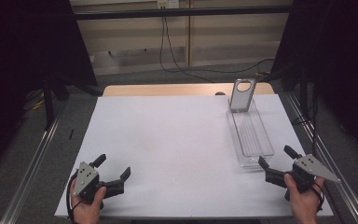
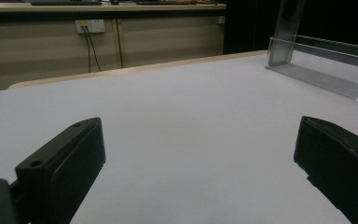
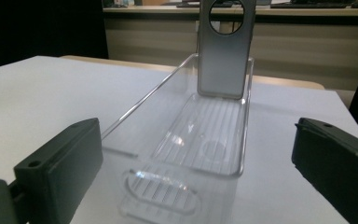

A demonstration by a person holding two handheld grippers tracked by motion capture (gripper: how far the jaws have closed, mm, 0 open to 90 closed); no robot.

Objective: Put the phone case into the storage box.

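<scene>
Wide-apart jaws of right gripper [image 1: 279,163] just short of clear tray [image 1: 262,140].

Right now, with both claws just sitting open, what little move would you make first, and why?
Probably ease the right gripper forward toward the clear tray. Its jaws stand open and empty just short of the tray's near end, and the grey phone case leans upright at the far end. The left gripper rests far off.

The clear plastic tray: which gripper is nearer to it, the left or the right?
Right. The right gripper sits just before the near end of the clear plastic tray, jaws open toward it. The left gripper rests far across the white table.
</scene>
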